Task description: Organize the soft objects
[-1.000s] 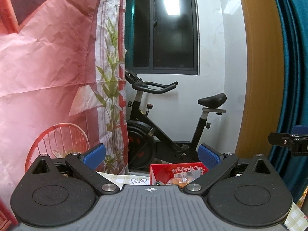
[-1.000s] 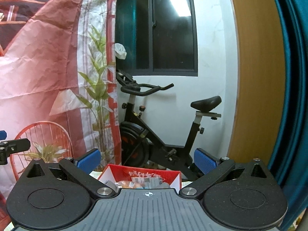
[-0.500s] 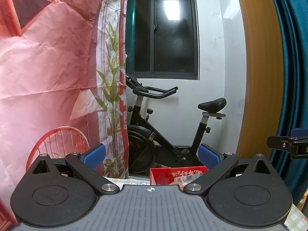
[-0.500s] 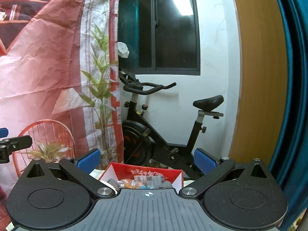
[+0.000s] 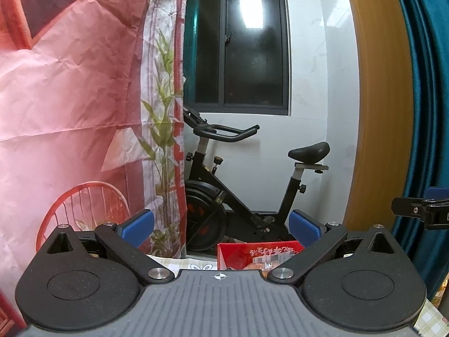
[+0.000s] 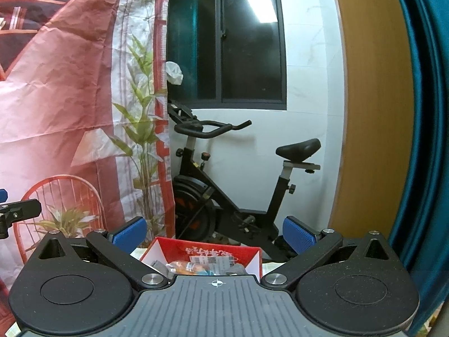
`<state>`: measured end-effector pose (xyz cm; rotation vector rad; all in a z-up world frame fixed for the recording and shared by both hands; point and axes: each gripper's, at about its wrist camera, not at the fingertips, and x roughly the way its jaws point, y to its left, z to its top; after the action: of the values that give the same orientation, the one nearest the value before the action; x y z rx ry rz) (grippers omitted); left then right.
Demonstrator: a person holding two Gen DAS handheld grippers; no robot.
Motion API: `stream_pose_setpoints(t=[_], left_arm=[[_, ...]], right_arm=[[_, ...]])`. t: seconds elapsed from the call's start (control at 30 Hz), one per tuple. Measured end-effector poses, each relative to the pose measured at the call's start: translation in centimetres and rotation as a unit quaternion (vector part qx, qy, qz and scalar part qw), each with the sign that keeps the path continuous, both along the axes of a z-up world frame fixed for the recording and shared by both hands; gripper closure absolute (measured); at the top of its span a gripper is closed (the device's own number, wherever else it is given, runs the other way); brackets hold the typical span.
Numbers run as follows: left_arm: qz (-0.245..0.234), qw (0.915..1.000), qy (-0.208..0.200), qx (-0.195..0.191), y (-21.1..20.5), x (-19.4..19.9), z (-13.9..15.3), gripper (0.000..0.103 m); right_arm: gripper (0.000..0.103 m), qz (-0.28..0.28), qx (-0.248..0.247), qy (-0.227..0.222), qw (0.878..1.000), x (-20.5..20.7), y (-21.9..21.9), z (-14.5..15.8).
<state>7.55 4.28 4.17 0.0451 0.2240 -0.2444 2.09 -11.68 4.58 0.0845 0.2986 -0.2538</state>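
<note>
Blue-padded fingers (image 5: 137,223) of the left tongs (image 5: 221,224) were spread wide with nothing between them, and the right tongs (image 6: 214,231) were likewise held released and empty. A red cardboard box (image 6: 213,252) was seen low between the right tongs' fingers, toward 6 o'clock in that view, resting on a light patterned table (image 5: 193,264); packets and small wrapped items (image 6: 202,264) lay inside it, though they were too hidden to be told apart. From the left wrist the same box (image 5: 252,254) sat toward 5 o'clock, near the right finger. Beyond it a black exercise bike (image 5: 241,185) stood against a white wall under a dark window (image 5: 241,45). A pink printed backdrop (image 5: 70,98) hung toward 9 o'clock and a teal curtain (image 5: 421,98) toward 3 o'clock.
</note>
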Motion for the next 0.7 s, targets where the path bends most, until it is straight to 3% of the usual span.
stream_pose_setpoints(t=[0.7], left_arm=[[0.009, 1.0000, 0.005, 0.000, 0.00, -0.05, -0.16, 0.000]], right_arm=[[0.000, -0.011, 0.000, 0.002, 1.000, -0.02, -0.56, -0.23]])
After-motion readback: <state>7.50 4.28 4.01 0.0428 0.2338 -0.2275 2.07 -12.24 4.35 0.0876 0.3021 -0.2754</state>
